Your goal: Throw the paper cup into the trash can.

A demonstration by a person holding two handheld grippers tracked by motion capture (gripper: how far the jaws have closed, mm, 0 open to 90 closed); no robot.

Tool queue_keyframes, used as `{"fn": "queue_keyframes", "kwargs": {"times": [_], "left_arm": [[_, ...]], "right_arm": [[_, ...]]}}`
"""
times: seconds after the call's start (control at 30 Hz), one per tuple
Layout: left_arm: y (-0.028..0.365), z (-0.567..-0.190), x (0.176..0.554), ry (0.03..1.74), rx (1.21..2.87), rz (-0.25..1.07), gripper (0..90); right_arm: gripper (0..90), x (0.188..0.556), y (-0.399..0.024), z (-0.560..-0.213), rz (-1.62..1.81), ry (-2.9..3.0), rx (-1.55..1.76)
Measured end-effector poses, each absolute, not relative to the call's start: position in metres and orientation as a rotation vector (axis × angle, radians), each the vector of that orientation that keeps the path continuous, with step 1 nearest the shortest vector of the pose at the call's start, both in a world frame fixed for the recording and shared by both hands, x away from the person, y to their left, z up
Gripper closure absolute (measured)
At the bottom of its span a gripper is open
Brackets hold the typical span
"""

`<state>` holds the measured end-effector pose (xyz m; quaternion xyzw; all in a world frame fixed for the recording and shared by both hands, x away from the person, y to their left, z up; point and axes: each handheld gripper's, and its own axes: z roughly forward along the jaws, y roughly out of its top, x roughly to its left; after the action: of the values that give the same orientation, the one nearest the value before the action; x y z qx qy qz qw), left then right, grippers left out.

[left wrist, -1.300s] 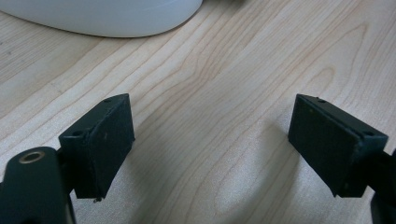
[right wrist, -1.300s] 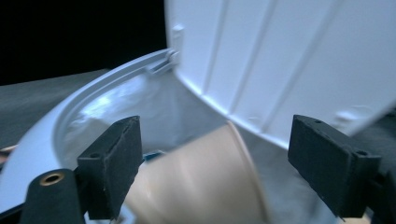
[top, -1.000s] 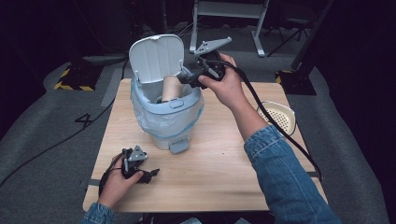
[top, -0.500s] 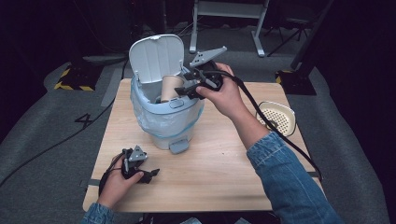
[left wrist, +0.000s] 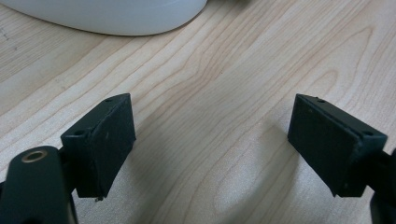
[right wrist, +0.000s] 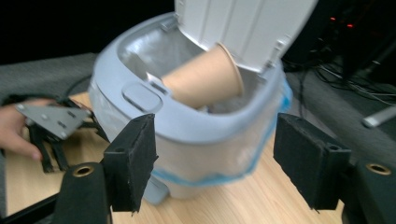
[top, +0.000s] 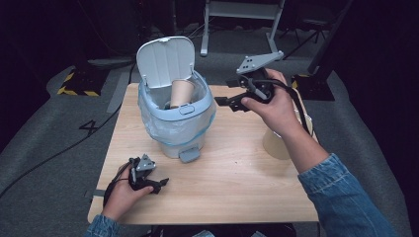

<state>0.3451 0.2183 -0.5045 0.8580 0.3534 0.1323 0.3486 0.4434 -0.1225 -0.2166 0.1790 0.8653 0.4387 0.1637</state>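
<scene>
A small grey pedal bin [top: 175,116] lined with a clear plastic bag stands on the far left part of the wooden bench [top: 232,173], its lid [top: 165,61] tipped up and back, its foot pedal facing the near side. Inside it a brown paper cup [top: 181,94] lies tilted on its side, leaning against the inner wall under the raised lid; in the right gripper view the cup [right wrist: 205,79] shows its open mouth turned up toward the lid [right wrist: 243,23], with the bin's rim [right wrist: 187,126] in front of it. The right gripper [top: 225,101] is held in the air just to the right of the bin, apart from it, pointing left toward the rim; its jaws have just been opening and stand released, with nothing between them. Behind the right forearm, on the right side of the bench, stands a second pale cup [top: 276,143], partly hidden by the arm. The left gripper [top: 160,183] rests low at the near left corner of the bench in the person's hand, well apart from the bin. In the left gripper view its jaws stand wide and released over bare wood, with the bin's white base [left wrist: 107,16] just beyond them.
</scene>
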Motion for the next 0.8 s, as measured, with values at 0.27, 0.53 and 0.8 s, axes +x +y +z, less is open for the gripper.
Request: {"fn": "queue_keyframes", "kwargs": {"times": [0.27,0.53,0.8], "left_arm": [[0.219,-0.504,0.345,0.936,2.207,0.351,18.6],[0.226,-0.504,0.344,0.934,2.195,0.364,29.4],[0.231,-0.503,0.343,0.937,2.186,0.361,32.4]], "right_arm": [[29.4,0.428,-0.165,-0.218,1.228,2.423,0.588],[27.9,0.417,-0.210,-0.226,1.245,2.385,0.643],[27.3,0.407,-0.253,-0.242,1.263,2.350,0.718]]}}
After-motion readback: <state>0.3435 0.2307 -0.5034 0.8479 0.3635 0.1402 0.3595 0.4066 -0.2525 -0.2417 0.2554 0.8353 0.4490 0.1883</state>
